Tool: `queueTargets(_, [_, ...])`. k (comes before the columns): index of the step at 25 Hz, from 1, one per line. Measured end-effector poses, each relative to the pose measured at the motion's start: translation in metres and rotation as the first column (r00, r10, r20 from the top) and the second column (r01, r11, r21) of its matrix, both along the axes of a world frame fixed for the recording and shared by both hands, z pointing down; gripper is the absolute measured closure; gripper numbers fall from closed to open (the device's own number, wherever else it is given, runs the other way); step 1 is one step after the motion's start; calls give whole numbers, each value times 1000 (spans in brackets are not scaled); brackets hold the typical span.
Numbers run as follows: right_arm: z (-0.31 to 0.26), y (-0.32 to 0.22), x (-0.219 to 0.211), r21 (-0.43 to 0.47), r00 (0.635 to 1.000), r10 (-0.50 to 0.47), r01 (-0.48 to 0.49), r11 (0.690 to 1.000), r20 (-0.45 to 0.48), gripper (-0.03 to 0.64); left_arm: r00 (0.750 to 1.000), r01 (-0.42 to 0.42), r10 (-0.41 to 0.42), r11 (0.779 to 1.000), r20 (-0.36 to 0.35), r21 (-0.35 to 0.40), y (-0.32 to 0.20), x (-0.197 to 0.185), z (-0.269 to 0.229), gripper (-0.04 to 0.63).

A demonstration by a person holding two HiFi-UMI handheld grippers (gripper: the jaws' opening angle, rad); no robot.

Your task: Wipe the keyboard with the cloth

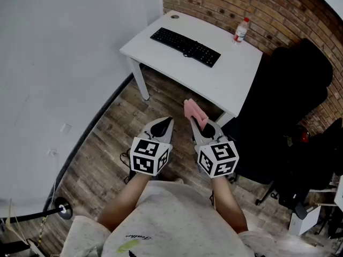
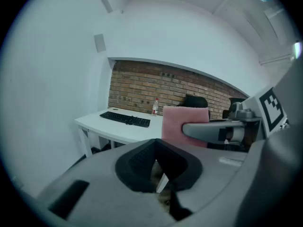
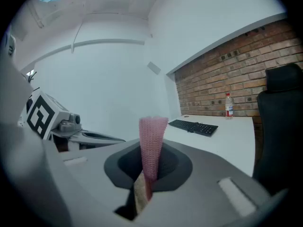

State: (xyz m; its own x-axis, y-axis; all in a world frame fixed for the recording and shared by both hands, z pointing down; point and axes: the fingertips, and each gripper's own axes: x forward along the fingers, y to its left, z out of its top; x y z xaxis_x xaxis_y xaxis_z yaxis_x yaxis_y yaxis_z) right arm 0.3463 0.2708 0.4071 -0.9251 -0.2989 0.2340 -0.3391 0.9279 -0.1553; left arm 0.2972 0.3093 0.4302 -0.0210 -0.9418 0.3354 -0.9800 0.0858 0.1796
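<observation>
A black keyboard (image 1: 185,46) lies on a white table (image 1: 230,79) ahead of me, near the brick wall. Both grippers hang over the wooden floor, well short of the table. My right gripper (image 1: 199,123) is shut on a pink cloth (image 1: 193,111), which stands up out of the jaws (image 3: 152,141). My left gripper (image 1: 166,122) is beside it, shut with nothing in it. The left gripper view shows the cloth (image 2: 184,117) and the keyboard (image 2: 125,118) further off. The keyboard (image 3: 194,126) also shows in the right gripper view.
A clear water bottle (image 1: 241,31) with a red cap stands on the table's far right. A black office chair (image 1: 292,106) sits to the right of the table. A white wall (image 1: 64,63) runs along the left, with cables and a stand base (image 1: 63,210) on the floor.
</observation>
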Motion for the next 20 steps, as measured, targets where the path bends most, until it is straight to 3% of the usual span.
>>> queueTargets(10, [6,-9,-8,-25,1000,-8,8,1000,3,592,1000,-4,4,1000,-3,-7,-13,-7,2,598])
queueTargets(20, [17,-39,-64,-38,999,-9,8,999,-30,591,1000,-11,11,1000,-30,-4,-49,-64,9,598])
